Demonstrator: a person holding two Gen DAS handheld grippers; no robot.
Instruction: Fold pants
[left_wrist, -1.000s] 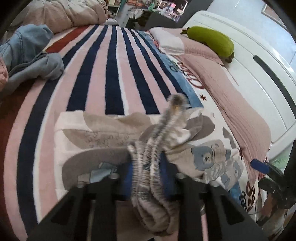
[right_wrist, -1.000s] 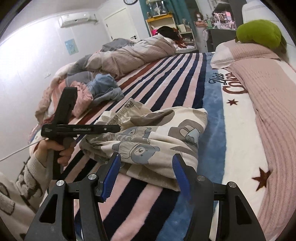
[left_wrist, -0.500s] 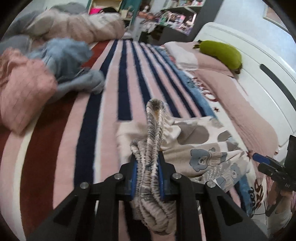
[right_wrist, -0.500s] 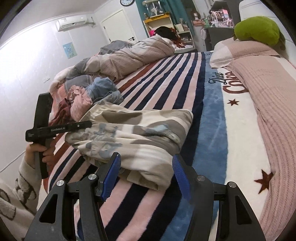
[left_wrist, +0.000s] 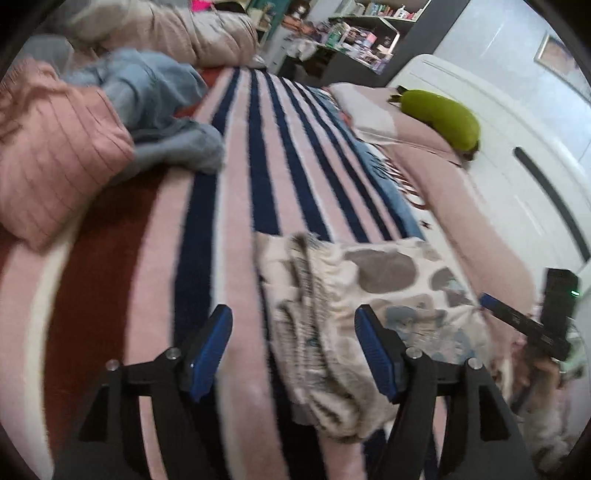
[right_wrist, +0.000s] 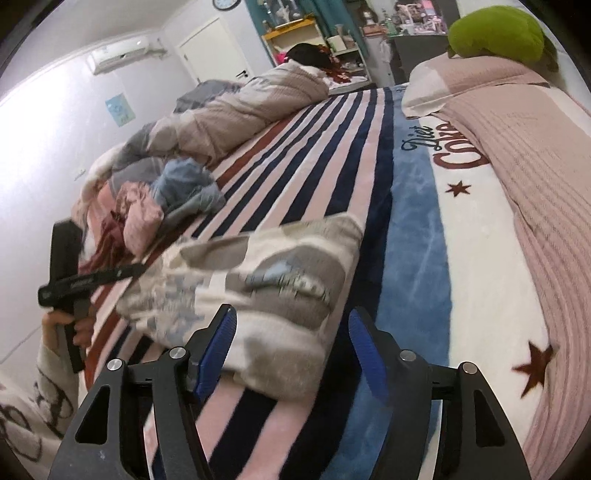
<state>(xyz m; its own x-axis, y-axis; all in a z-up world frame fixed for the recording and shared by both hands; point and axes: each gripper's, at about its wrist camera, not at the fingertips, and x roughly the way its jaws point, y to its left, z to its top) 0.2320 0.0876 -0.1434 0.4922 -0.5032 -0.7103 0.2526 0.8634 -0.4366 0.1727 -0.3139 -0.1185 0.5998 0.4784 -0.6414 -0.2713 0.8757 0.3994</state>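
- Far left on the bed, a ribbed pink knitted garment and a crumpled pale-blue denim piece sit heaped together, well apart from the work; they crowd that edge but do not block anything yet.
- The left tongs are opening, blue pads spreading wide, with nothing pressed between them; the gathered elastic waistband lies between the pads and a little ahead, loose on the bedding.
- The task's thing, the cream cotton pants printed with grey blotches and small blue bears, lies in a thick folded bundle on the pink-and-navy striped fleece blanket, its far edge near the blanket's blue band.
- My read: a fold has just been laid down and let go; the step in hand is the release, and the bundle looks close to finished.
- Next move calls for clearing the tongs without snagging the waistband, then smoothing or a last fold if the bundle is to be smaller.
- The right tongs are also opening, pads wide, the near edge of the pants between them and untouched by either pad as far as I can tell.
- Further right, a pink ribbed coverlet and a green plush toy stay well clear.
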